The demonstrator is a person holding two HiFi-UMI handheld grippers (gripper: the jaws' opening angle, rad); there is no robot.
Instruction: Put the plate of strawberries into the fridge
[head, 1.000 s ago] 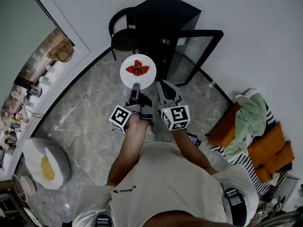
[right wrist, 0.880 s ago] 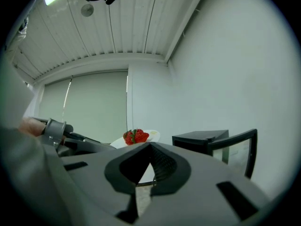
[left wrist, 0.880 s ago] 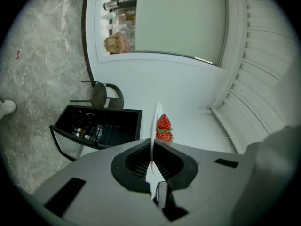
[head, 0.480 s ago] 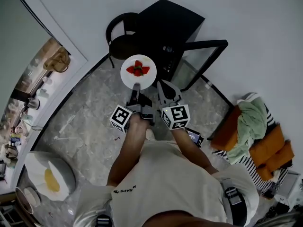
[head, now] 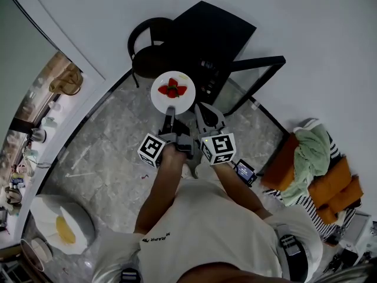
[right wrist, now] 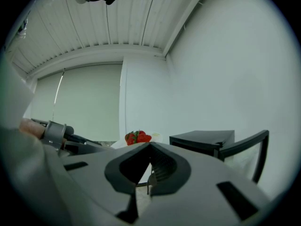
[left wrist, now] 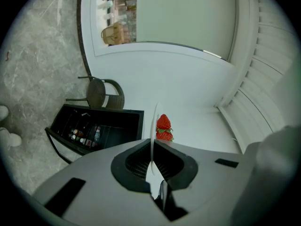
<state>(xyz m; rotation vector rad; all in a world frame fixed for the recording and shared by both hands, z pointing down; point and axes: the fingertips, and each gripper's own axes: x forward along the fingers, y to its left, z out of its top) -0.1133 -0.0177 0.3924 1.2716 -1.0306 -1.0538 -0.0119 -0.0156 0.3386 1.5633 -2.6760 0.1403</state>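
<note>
A white plate [head: 172, 93] carrying red strawberries [head: 172, 88] is held out level over the marble floor. My left gripper [head: 169, 109] is shut on its near rim. In the left gripper view the plate's edge [left wrist: 153, 121] runs between the jaws, with the strawberries [left wrist: 163, 126] beyond. My right gripper [head: 200, 108] is beside it on the right, shut and holding nothing. The small black fridge [head: 212, 40] stands just beyond the plate, its glass door [head: 253, 81] swung open to the right. Bottles show on its shelves [left wrist: 84, 133].
A dark round-backed chair [head: 147, 52] stands left of the fridge, against the white wall. Orange cushions and a green cloth [head: 312, 158] lie at the right. A small device [head: 243, 171] is on the floor near the person's feet. A white round table [head: 59, 217] is at bottom left.
Both grippers and the plate have moved forward with the person toward the fridge. The left gripper's hold on the plate is unchanged, and the right gripper has stayed shut.
</note>
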